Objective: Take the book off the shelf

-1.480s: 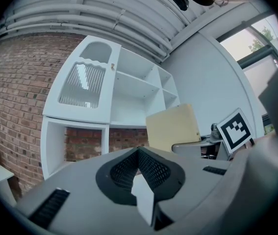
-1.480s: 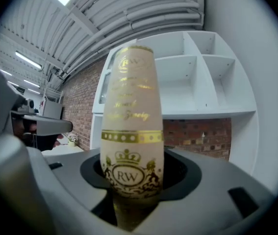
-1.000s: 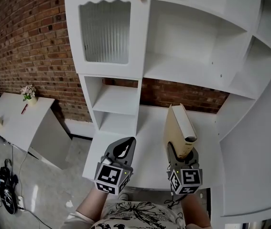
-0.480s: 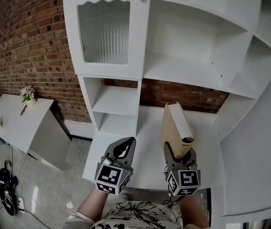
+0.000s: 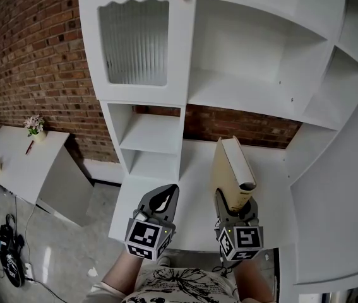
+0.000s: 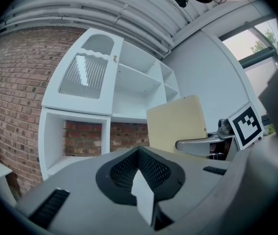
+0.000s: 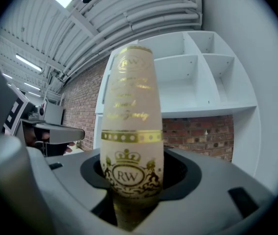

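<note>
A cream book [image 5: 230,169] with gold lettering on its spine [image 7: 129,126] stands upright in front of the white shelf unit [image 5: 254,100], clear of its shelves. My right gripper [image 5: 234,206] is shut on the book's lower end, with the spine facing its camera [image 7: 131,180]. My left gripper [image 5: 166,192] hovers beside it on the left, over the white desk surface [image 5: 194,169]. Its jaws are shut with nothing between them [image 6: 139,153]. From the left gripper view the book's cover [image 6: 175,124] and the right gripper [image 6: 197,143] show to the right.
The shelf unit has a ribbed-glass cabinet door [image 5: 134,43] at upper left and open cubbies [image 5: 150,134] below it, against a brick wall [image 5: 33,62]. A low white side table [image 5: 21,163] with a small flower pot [image 5: 35,124] stands far left. Cables [image 5: 7,254] lie on the floor.
The right gripper and the book have drifted slightly to the left. The left gripper has barely moved.
</note>
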`<state>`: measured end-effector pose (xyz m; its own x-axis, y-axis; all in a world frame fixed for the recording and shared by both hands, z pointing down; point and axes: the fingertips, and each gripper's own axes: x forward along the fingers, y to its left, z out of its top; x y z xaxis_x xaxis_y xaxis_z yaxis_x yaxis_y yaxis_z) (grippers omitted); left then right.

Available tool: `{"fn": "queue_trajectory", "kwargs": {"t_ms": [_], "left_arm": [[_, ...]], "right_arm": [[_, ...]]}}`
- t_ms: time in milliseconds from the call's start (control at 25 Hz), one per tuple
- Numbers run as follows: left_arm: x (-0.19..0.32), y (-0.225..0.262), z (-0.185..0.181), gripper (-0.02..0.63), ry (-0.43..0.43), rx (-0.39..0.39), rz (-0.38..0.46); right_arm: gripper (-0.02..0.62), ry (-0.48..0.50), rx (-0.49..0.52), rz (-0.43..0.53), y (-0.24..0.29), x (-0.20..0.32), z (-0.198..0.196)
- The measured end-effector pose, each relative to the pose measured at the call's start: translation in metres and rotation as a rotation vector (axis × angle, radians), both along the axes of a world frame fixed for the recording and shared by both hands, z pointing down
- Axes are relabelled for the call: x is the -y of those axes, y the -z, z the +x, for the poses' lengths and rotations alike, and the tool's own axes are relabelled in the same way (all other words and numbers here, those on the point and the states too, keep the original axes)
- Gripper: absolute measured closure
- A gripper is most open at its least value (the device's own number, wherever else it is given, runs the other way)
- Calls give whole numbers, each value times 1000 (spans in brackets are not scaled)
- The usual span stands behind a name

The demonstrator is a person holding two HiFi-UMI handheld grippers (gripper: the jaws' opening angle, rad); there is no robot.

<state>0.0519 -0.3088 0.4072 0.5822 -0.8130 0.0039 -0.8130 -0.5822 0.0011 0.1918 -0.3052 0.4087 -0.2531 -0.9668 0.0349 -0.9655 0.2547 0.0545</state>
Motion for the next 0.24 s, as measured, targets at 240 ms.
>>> {"fn": "queue_trajectory", "kwargs": {"t_ms": [240], "left_arm": [[4, -4, 2, 594, -3, 9, -13]], "right_arm": [[367, -2, -3, -5, -1, 3, -1]]}}
